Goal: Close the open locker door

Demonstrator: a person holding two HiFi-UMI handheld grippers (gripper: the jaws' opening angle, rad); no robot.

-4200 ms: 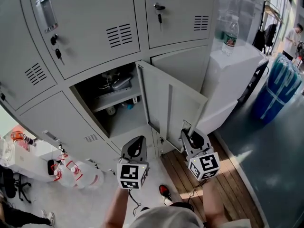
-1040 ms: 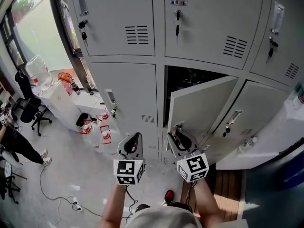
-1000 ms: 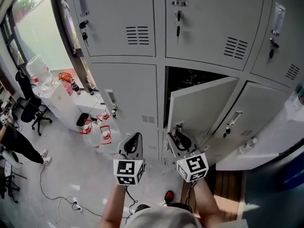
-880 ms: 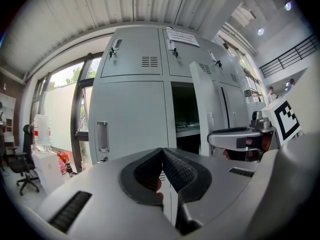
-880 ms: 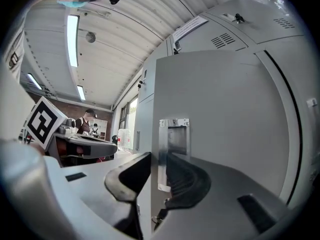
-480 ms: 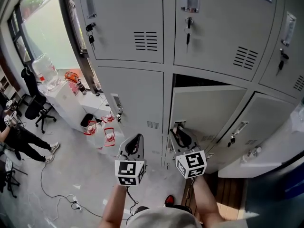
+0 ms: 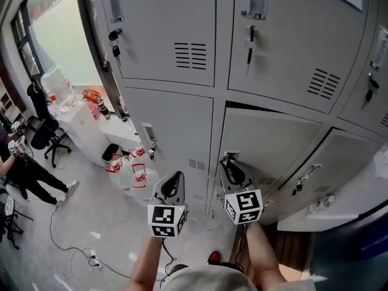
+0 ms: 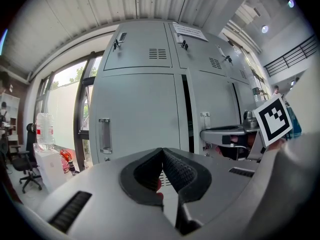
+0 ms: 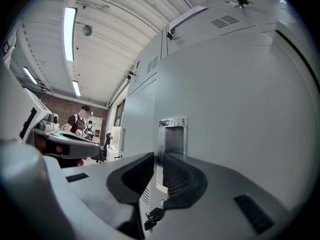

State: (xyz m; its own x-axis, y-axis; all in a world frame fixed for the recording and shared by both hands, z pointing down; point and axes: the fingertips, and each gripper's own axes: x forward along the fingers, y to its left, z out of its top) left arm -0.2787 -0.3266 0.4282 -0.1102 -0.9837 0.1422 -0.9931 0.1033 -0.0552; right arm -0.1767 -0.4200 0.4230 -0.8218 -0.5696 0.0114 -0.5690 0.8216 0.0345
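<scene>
A person with two handheld grippers faces a bank of grey lockers. Six doors show in the head view, three above and three below. The open locker door [image 7: 273, 156], the middle one of the lower row, stands almost flush with its frame, and one dark slit [image 7: 267, 111] remains along its top edge.

The right gripper [image 7: 228, 162] sits at the door's left edge, level with the recessed handle [image 9: 172, 134]. Its jaws have just been closing and now stand a narrow crack apart, with nothing visibly pinched between them. One key [image 9: 150, 216] hangs below the handle. The left gripper [image 7: 175, 177] is held off to the left of the door, in front of the neighbouring lower locker [image 7: 173, 132], touching nothing. Its jaws are pressed together and empty.

In the upper row [image 7: 163, 23], one key hangs from each of the three locks. At far left, one large water jug [image 7: 57, 83] stands on a white counter [image 7: 79, 123] by the window, near one office chair [image 7: 48, 141] and one seated person [image 7: 18, 168].
</scene>
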